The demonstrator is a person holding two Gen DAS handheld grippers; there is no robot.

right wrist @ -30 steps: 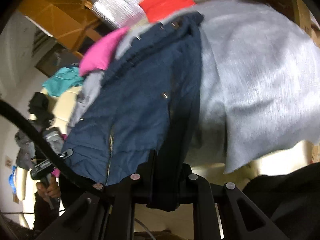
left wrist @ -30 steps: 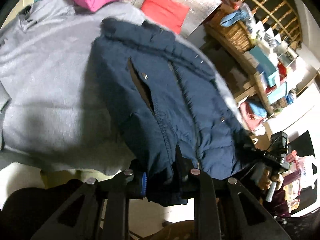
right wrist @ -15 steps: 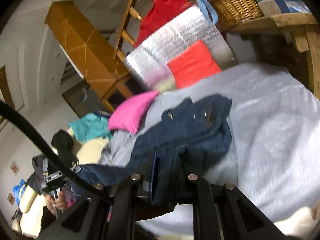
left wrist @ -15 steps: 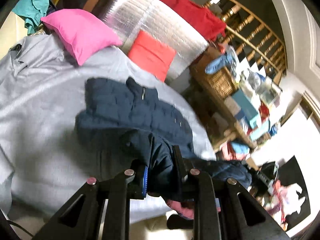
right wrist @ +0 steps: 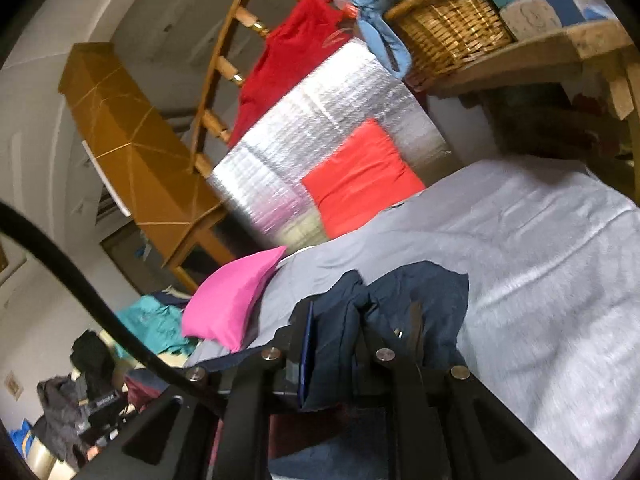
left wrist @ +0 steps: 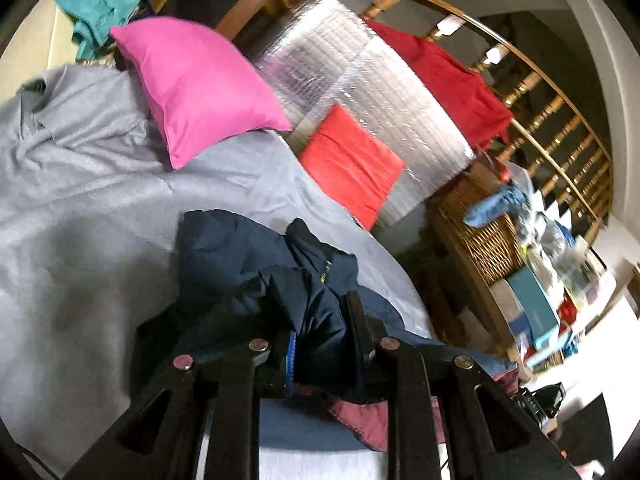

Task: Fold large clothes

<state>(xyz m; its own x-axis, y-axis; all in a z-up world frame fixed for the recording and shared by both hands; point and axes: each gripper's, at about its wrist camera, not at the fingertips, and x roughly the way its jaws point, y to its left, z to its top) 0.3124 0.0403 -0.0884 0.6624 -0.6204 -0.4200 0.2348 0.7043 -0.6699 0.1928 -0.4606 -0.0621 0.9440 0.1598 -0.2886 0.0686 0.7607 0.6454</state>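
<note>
Between both pairs of fingers: a dark navy quilted jacket, pinched over a grey-covered bed.

Closest in, the left gripper has its fingers pressed onto a bunched fold of the dark navy quilted jacket; the right gripper likewise has its fingers clamped on the jacket's edge, a maroon lining showing beneath. Just beyond the fingers the rest of the jacket lies crumpled on the grey bedsheet. Farther ahead sit a bright pink pillow and a red square cushion, the latter leaning against silver foil insulation. Beyond, a woven wicker basket rests on a wooden shelf.
</note>
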